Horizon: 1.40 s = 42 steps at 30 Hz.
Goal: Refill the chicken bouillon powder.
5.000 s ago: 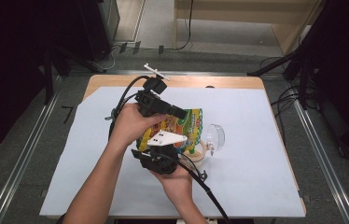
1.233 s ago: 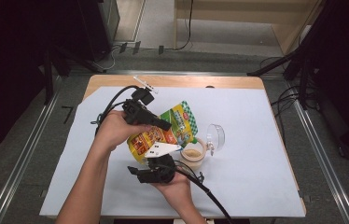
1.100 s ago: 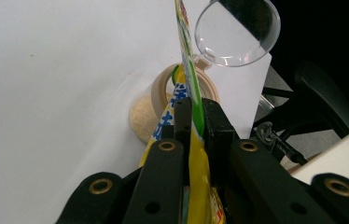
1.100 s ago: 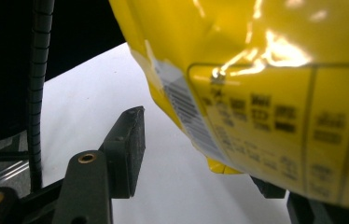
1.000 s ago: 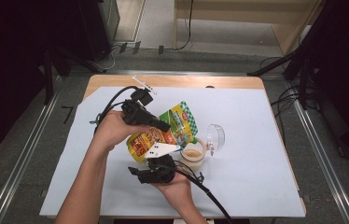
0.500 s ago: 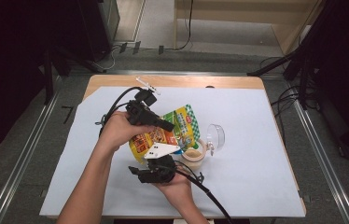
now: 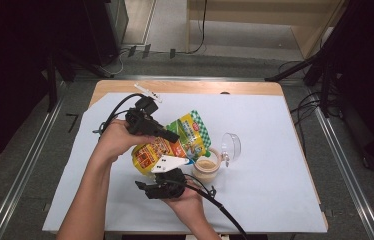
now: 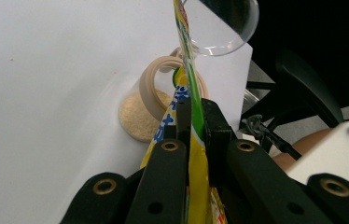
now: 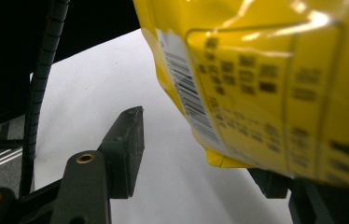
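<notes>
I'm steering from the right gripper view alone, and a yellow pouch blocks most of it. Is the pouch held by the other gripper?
Observer: Yes. In the left gripper view the left gripper is shut on the pouch, pinching its thin edge between both pads.
Operator: What is under the pouch?
Observer: A small jar with beige powder inside stands on the white table cover; the pouch's green end is tilted over its mouth.
Operator: Does the jar have a lid?
Observer: Its clear lid is hinged back, open, on the jar's far right side.
Operator: Where is my gripper in all this?
Observer: The right gripper sits at the pouch's yellow lower end; whether its pads press on it I cannot tell.
</notes>
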Motion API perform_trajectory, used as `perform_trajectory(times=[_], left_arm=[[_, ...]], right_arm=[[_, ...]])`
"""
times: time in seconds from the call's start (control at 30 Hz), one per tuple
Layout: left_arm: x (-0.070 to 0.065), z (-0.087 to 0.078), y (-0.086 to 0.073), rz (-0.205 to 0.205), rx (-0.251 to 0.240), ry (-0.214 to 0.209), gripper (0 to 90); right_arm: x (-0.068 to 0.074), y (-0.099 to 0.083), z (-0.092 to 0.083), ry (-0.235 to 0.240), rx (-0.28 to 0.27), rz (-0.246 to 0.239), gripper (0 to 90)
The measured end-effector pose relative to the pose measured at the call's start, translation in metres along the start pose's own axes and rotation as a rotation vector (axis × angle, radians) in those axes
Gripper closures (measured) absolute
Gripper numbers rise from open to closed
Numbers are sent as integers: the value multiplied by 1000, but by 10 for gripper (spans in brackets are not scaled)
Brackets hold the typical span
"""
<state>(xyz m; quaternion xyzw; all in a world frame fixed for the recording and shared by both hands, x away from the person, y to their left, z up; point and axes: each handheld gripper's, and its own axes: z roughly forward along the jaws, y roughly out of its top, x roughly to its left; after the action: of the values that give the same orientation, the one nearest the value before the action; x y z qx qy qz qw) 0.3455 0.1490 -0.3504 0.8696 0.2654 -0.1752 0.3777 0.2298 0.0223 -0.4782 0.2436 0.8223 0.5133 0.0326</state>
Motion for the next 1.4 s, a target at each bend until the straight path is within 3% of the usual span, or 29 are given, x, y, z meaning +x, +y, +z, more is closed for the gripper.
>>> perform_trajectory(times=[0.23, 0.83, 1.17, 1.4], left_arm=[[0, -9, -8, 14, -27, -35, 893], [3, -29, -27, -13, -95, -41, 897], [4, -41, -34, -1, -149, -58, 899], [8, -50, -39, -15, -193, -50, 899]], right_arm=[[-1, -2, -1, -4, -9, -7, 442], [-4, -2, -9, -31, -28, -9, 441], [-2, 1, -17, -54, -31, -14, 441], [2, 3, -23, -37, -38, -13, 438]])
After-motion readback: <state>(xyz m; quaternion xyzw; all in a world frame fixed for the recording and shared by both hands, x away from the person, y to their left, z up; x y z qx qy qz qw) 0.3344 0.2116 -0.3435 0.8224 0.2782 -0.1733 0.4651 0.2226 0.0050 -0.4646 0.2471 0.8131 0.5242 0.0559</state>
